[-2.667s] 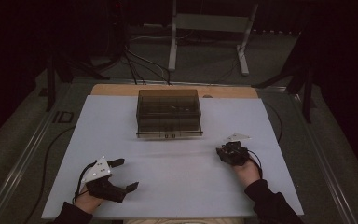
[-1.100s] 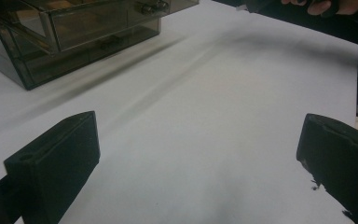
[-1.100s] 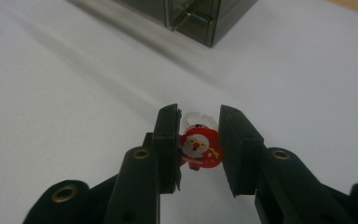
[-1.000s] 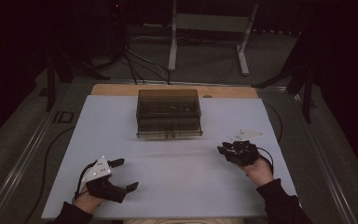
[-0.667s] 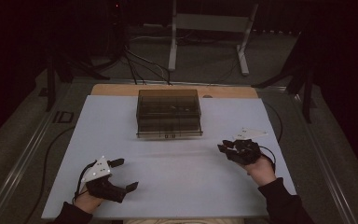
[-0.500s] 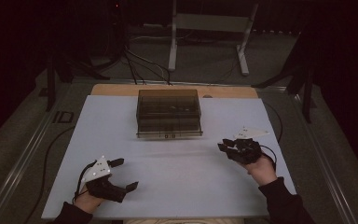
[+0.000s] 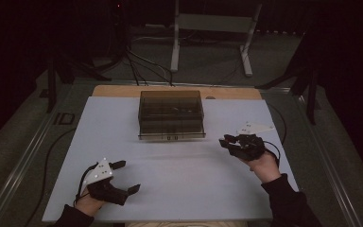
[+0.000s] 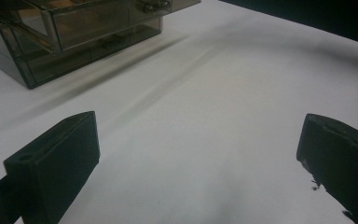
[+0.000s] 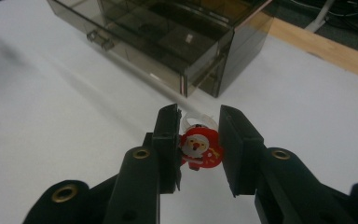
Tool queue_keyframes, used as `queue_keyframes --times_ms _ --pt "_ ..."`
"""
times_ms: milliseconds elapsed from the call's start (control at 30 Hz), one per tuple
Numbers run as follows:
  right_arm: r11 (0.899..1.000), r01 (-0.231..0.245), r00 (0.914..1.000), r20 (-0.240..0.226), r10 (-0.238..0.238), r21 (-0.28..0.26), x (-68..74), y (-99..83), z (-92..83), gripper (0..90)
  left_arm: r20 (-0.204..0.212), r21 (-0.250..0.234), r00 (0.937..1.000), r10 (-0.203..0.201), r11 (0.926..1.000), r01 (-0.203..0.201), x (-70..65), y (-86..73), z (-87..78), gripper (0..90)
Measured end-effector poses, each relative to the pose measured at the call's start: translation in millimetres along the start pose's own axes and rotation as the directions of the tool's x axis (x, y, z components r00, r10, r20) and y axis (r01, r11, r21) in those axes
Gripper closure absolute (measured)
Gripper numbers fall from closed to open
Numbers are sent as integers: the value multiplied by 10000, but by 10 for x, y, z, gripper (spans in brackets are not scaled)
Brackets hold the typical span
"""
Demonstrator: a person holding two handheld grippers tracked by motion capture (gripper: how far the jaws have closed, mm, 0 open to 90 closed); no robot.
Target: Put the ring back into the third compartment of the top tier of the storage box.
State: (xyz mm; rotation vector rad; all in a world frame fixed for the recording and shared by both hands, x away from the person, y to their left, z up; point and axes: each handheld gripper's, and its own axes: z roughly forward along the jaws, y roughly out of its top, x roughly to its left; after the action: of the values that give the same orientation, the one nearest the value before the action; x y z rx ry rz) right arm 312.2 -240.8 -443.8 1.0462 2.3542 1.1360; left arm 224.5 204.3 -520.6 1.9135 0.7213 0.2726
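Observation:
A small red Santa figure on a clear ring (image 9: 199, 148) sits between the jaws of my right gripper (image 9: 199, 113), which is shut on it just above the white mat (image 7: 184, 184). In the high view that right gripper (image 7: 228, 141) hovers right of a smoky transparent drawer box (image 7: 171, 116), pointing left toward it. The box (image 9: 168, 37) has a drawer front with a small handle facing me. My left gripper (image 7: 126, 177) rests low at the mat's front left, jaws wide open with nothing between them (image 8: 198, 154). The box's corner (image 8: 74, 32) lies ahead of it.
The white mat covers a wooden table whose bare edge (image 7: 123, 91) runs behind the box. Cables (image 7: 52, 156) trail off the left side. A metal stand (image 7: 208, 23) is on the floor beyond the table.
My right gripper has shifted a little to the right and farther back with the Santa ring. The left gripper has stayed put.

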Motion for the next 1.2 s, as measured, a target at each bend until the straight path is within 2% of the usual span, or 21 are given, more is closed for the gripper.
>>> queue_keyframes --times_ms 133,300,600,967,1200 --pt "9997 102 9999 -17 -102 -208 12 121 10 697 -3 -74 10000 -93 9999 93 5 -1 -6 0" --pt "9994 248 9997 -16 -249 -252 24 223 35 697 59 27 10000 21 10000 -21 -5 0 4 0" --pt "9984 429 9990 -120 -434 -360 39 373 85 697 79 88 10000 -53 9999 53 2 0 0 0" --pt "9974 618 9975 -316 -630 -369 58 552 164 697 -26 39 10000 60 10000 -60 -3 4 -6 0" --pt "9967 771 9960 -437 -781 -244 67 671 250 697 51 78 9999 124 9999 -124 -10 3 1 0"
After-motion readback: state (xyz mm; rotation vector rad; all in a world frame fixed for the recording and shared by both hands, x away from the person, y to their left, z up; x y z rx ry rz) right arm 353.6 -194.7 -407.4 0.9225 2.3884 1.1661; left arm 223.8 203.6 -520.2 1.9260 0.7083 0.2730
